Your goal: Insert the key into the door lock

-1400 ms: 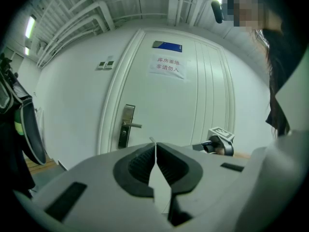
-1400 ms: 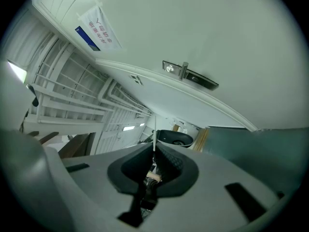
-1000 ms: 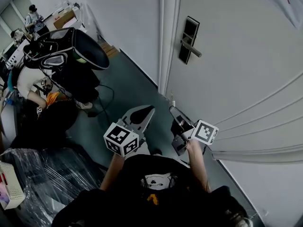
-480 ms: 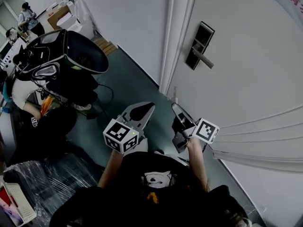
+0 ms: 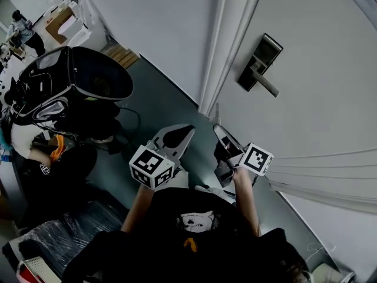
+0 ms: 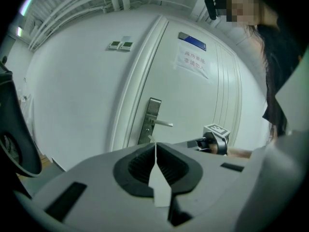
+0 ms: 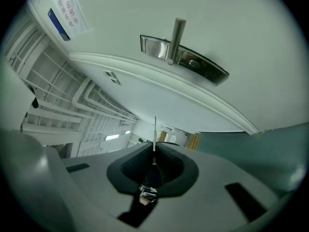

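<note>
Pinching the key: the right gripper (image 7: 154, 149) has its jaws pressed together on the key (image 7: 155, 128). The thin blade stands out past the tips, and a bit of metal shows in the dark hollow behind the pads.
Left gripper: the left gripper (image 6: 155, 145) has its jaws closed tip to tip. A pale wedge shows in the seam behind the tips, and I cannot tell whether it is a thing or only light.
Key to lock: the blade is well apart from the door lock (image 7: 186, 57), in open air.
Only in the right gripper view: the key itself, and a small round fitting (image 7: 194, 63) on the lock plate beside the lever handle (image 7: 176, 37).
Only in the left gripper view: the right gripper's marker cube (image 6: 217, 129), seen from the side, just right of the lock (image 6: 150, 122). A paper notice (image 6: 195, 62) is high on the door.
Only in the head view: both grippers held side by side before the person's chest, left (image 5: 189, 130) and right (image 5: 217, 128). Their tips are near each other but apart.
Lock's place: the lock (image 5: 262, 61) is on the door (image 5: 318, 111), near the edge that meets the door frame (image 5: 221, 46).
Containers: a cardboard box (image 5: 59, 23) is at the far upper left. A white basket (image 5: 32, 269) is at the lower left corner of the floor (image 5: 159, 105). The contents of both are too small to tell.
</note>
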Action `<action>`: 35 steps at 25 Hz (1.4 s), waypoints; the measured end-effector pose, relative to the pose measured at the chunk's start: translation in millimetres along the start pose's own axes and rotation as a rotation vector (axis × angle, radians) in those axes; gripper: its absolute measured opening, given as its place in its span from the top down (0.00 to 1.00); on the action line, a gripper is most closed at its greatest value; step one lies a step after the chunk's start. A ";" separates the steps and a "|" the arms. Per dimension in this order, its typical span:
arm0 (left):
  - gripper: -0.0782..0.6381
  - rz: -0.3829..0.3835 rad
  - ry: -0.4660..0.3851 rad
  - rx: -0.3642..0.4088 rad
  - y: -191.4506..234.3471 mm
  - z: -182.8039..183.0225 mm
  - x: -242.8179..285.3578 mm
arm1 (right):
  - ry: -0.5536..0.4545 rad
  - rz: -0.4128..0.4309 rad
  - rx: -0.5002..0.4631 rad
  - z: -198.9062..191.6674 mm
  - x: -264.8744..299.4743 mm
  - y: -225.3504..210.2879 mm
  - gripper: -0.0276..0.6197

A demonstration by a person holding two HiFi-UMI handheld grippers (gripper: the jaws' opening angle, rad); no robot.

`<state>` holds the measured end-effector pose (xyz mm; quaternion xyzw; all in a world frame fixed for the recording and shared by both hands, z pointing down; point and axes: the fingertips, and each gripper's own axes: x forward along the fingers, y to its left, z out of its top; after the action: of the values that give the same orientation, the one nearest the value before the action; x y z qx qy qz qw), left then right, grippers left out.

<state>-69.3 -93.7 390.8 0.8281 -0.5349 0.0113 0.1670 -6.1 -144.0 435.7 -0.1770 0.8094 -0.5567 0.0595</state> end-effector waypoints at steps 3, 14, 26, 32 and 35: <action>0.87 -0.033 0.005 -0.001 13.7 2.8 1.8 | -0.021 -0.018 -0.007 2.3 12.8 0.8 0.93; 0.87 -0.179 -0.002 0.030 56.8 22.5 10.4 | -0.143 -0.093 -0.032 14.2 48.4 5.4 0.93; 0.87 -0.345 0.010 0.071 66.0 25.7 29.5 | -0.293 -0.159 -0.042 31.6 50.2 -3.9 0.93; 0.87 -0.407 0.026 0.089 54.4 21.2 38.3 | -0.343 -0.152 -0.020 38.6 42.4 -11.0 0.93; 0.87 -0.428 0.038 0.096 48.5 18.5 42.2 | -0.371 -0.148 0.013 44.7 37.5 -18.1 0.93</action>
<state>-97.4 -154.2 394.5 0.9295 -0.3425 0.0164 0.1362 -23.8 -202.4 439.5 -0.3353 0.7659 -0.5225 0.1674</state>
